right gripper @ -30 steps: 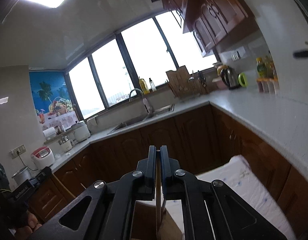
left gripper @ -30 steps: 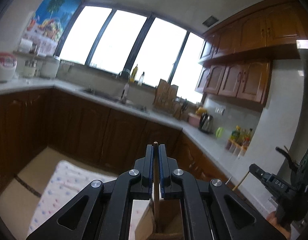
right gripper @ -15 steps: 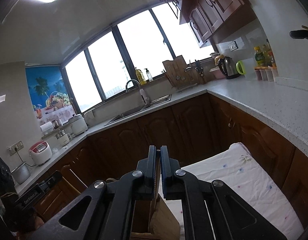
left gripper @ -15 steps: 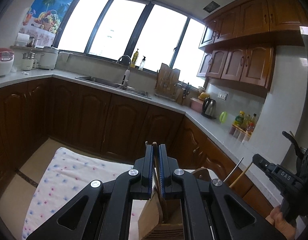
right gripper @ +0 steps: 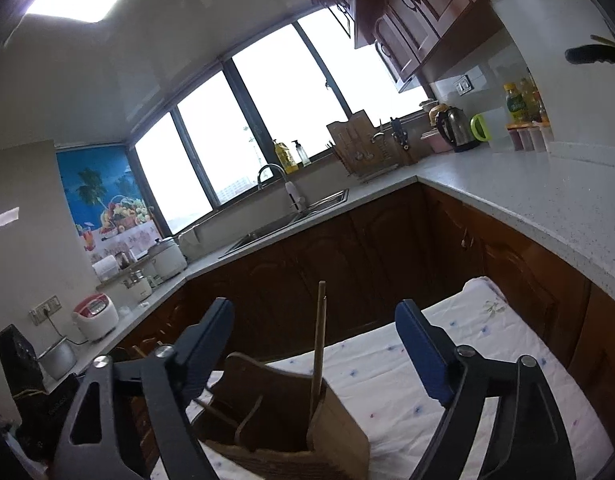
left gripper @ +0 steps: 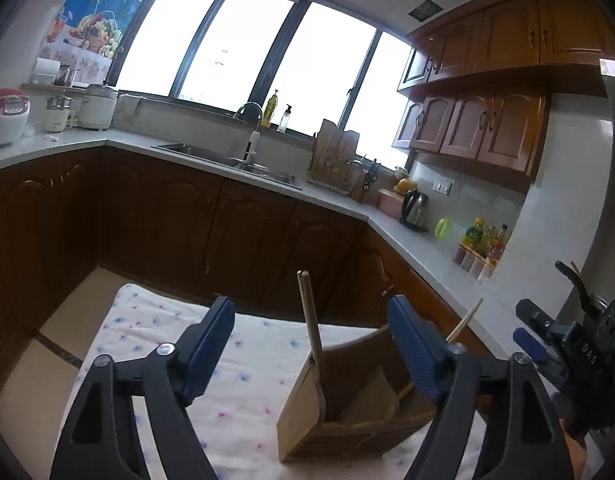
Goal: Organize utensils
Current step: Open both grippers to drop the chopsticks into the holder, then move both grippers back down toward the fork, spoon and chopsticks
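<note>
Left wrist view is showing the left gripper gaping wide, holding nothing, straddling a wooden chopstick standing tilted in the woven utensil holder. Right gripper is likewise spreading wide and gripping nothing around slim wooden sticks in that holder. Both drops seem finished; next, I judge, is fetching further utensils. Beyond, the floral cloth is covering the table.

"DAS" on right gripper
</note>
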`<state>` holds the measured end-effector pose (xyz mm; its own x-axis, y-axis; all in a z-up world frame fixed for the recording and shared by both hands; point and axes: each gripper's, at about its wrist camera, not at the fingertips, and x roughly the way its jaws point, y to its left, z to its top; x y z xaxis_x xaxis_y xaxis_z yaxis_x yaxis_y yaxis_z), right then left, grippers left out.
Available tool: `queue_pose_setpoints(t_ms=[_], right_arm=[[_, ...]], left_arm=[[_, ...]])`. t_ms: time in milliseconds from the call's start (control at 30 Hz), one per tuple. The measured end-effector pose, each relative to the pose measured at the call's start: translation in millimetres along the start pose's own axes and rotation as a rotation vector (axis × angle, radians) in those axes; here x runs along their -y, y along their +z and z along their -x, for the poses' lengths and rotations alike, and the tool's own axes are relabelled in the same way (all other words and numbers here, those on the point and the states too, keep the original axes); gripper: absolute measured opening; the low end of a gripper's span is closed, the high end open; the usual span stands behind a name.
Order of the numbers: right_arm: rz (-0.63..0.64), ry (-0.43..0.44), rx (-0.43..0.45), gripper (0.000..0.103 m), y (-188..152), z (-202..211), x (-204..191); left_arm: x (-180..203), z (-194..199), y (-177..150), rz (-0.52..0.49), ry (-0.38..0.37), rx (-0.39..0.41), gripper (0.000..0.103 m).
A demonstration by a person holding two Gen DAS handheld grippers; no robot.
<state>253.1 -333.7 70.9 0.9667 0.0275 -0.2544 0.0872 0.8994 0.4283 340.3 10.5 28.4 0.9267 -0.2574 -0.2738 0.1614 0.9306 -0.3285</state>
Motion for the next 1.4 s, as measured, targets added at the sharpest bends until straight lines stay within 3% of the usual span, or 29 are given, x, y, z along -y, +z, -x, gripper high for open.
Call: queue_pose_setpoints(t_ms=[267,933,1400], right_arm=[[-0.018,0.027,-0.023,0.097,-13,25,-1],[-0.017,0.019,-0.182,0.097,-85,92,-7],[0.032,-0.038,-0.239,0.097,-122,121,-6]], left_arm=[[-5,40,-10,-0.018,0.021,-0.031,0.088],[-19,150,-41,-0.016,0.107,-0.171,0.088],[-10,178,-61,-0.034,0.112,-0.266,0.087]])
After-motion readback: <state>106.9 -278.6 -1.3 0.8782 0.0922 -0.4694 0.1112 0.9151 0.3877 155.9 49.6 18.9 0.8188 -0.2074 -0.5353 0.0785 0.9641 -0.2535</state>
